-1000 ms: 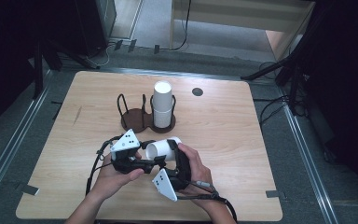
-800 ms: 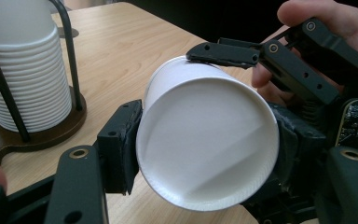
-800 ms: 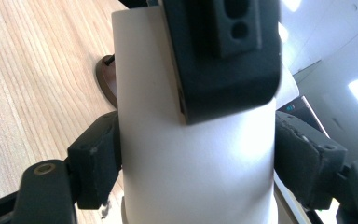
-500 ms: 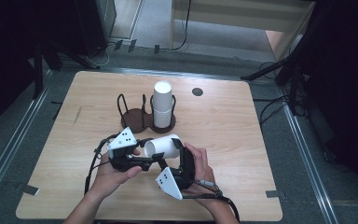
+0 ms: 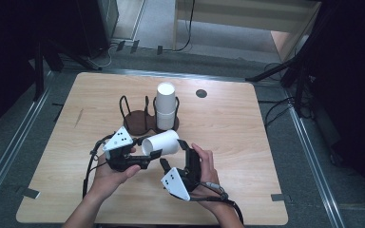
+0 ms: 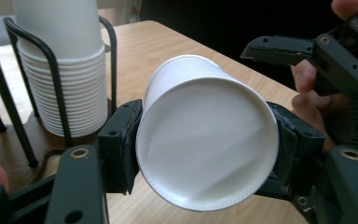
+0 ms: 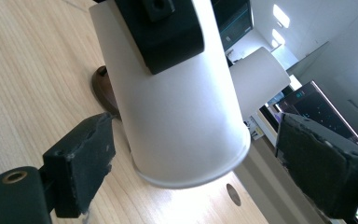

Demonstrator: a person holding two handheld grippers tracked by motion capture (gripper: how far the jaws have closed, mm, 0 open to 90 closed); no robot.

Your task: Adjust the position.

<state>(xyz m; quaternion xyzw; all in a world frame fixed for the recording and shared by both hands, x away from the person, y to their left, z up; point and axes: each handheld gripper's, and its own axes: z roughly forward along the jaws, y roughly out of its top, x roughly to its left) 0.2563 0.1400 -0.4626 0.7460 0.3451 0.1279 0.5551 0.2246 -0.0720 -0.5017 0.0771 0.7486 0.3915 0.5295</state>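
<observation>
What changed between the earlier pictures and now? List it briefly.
The right claw has just opened its jaws and let go of the white paper cup; its pads now stand apart from the cup. The left claw stays clamped on the cup. The stack of cups in the wire cup holder stayed put.

Right gripper [image 5: 168, 159]: jaws have just been opened and are now spread clear of the white paper cup [image 5: 161, 142]; a gap is seen on both sides of the cup in the right gripper view, where one second ago the cup was pinched between both grippers. The right gripper has been drawn back slightly toward the near table edge, with its grey plate [image 5: 176, 183] shifted a little to the right. The cup is now carried by the left gripper [image 5: 152, 153] alone and has been raised slightly, tipped a bit more toward the cup stack [image 5: 165, 107].
</observation>
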